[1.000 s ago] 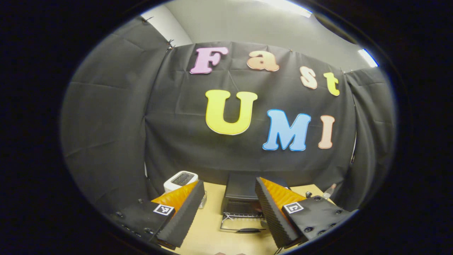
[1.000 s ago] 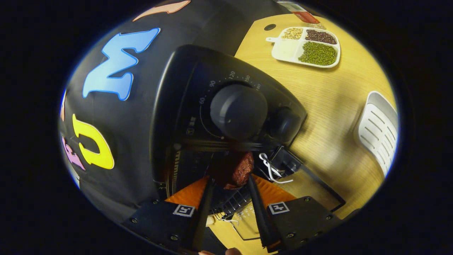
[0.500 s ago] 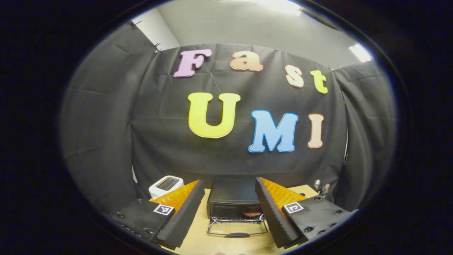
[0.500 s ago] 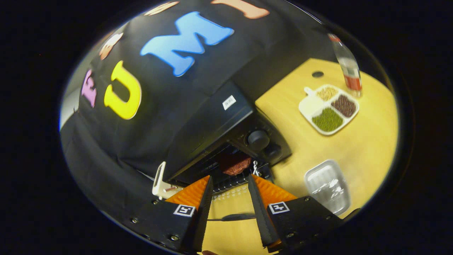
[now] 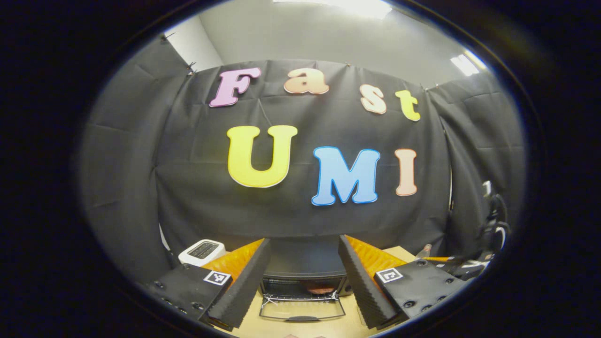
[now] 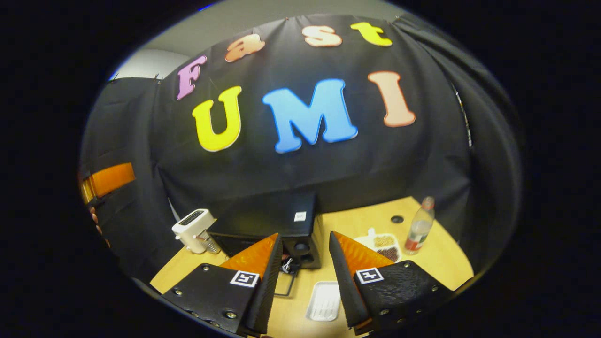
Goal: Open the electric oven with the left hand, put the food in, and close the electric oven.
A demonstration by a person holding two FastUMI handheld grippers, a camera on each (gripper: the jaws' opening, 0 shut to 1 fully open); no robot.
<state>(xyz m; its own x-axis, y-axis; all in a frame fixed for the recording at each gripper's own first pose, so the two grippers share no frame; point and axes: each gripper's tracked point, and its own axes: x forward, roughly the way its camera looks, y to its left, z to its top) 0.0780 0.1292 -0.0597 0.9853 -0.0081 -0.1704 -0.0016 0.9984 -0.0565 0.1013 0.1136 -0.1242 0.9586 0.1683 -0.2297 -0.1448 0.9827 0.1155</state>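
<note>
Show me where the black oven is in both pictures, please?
Left gripper view: the oven sits low in the middle, between the left claw's fingers, door down.
Right gripper view: the oven sits just above the right claw, left of centre.
Shared landmark: the white toaster stands to the oven's left.

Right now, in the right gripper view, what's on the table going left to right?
Toaster → oven → empty white tray → divided dish of beans → bottle.
</note>
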